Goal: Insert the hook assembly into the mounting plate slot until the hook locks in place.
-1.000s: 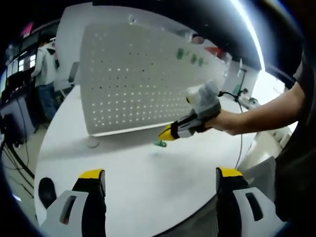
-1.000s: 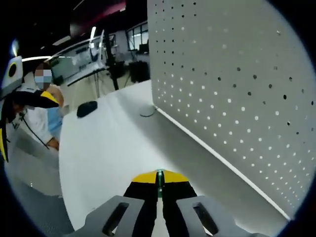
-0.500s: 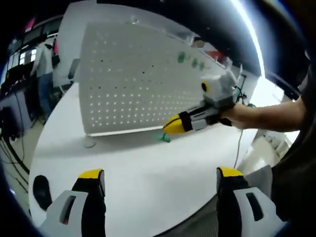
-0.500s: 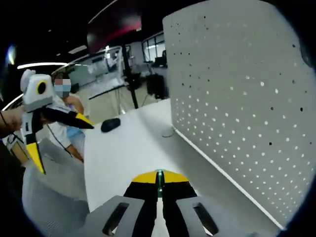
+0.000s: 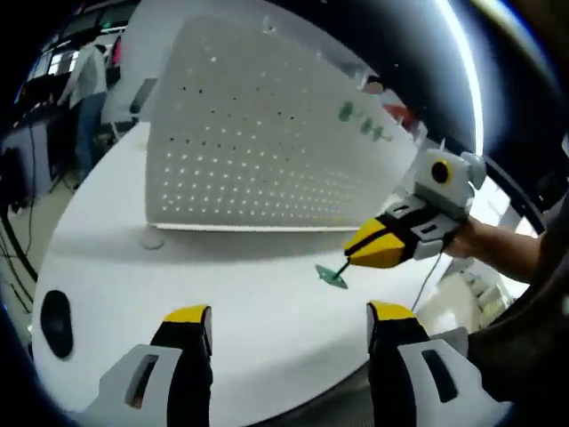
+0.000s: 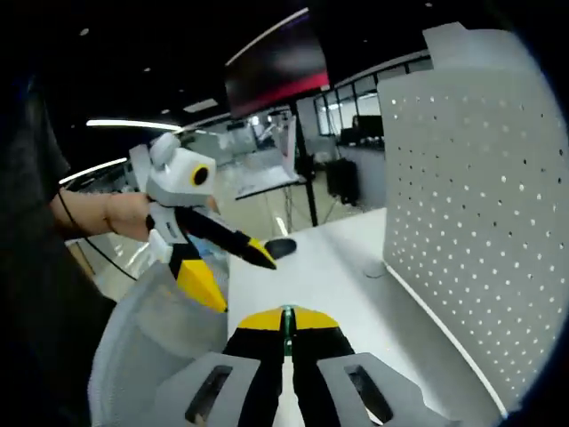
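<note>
In the left gripper view our left gripper [image 5: 289, 347] stands wide open, its two yellow-tipped jaws apart over the near edge of the white counter [image 5: 222, 285] with nothing between them. Beyond them the right gripper [image 5: 356, 253] comes in from the right, held by a hand [image 5: 484, 245], its yellow tips closed on a small green hook assembly [image 5: 333, 277]. The hook hangs from the tips just above the counter, near the middle, well short of the board; we cannot tell whether it touches the surface.

The mounting plate [image 5: 258, 142], a white perforated board, stands upright at the far side of the counter. A few green hooks [image 5: 360, 123] already sit on its upper right part. A small round disc [image 5: 151, 240] lies on the counter by the plate's left lower corner, and a dark mouse-like object [image 5: 55, 322] lies at the near left edge. A person [image 5: 89, 84] stands in the far left background.

In the right gripper view our right gripper [image 6: 286, 322] has its jaws pressed together, with a thin green sliver of the hook assembly [image 6: 286, 327] showing in the seam. The mounting plate [image 6: 480, 213] rises on the right, apart from the tips. The left gripper [image 6: 222, 262] shows at the left, jaws spread, held by a hand [image 6: 120, 213].
</note>
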Motion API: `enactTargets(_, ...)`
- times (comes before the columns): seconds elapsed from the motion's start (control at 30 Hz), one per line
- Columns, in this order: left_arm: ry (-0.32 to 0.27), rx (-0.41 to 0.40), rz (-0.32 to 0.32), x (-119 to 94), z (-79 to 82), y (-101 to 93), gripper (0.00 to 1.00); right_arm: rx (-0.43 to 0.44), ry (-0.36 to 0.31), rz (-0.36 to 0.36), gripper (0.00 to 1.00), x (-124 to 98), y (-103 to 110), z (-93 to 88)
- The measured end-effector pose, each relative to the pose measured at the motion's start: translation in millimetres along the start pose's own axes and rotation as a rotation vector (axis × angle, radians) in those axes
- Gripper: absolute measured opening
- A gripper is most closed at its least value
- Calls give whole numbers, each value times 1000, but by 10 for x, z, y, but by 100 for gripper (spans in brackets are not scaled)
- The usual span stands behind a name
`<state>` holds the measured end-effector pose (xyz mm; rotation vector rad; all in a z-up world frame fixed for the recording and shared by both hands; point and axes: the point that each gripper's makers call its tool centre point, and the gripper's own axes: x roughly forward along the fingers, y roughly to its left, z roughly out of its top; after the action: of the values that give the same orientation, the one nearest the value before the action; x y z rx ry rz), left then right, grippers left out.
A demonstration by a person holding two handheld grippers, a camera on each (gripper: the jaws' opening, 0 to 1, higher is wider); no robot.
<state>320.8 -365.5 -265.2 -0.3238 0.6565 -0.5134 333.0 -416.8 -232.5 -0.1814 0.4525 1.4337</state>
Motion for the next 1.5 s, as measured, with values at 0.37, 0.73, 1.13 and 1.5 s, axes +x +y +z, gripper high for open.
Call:
enactTargets(0.37,-27,-154,-111,14,55,-208,42,-152,-13,78,0,72,269,47)
enactTargets(0.73,13,-273,-208,24,-63,-298,23,-226,-29,162,0,67,425,84)
enactTargets(1.13,13,-393,-321,1,-30,-439,6,-292,-53,215,0,31,515,109)
enactTargets(1.5,39,-363,-324,-6,-104,-450,4,-339,-49,231,0,36,560,73)
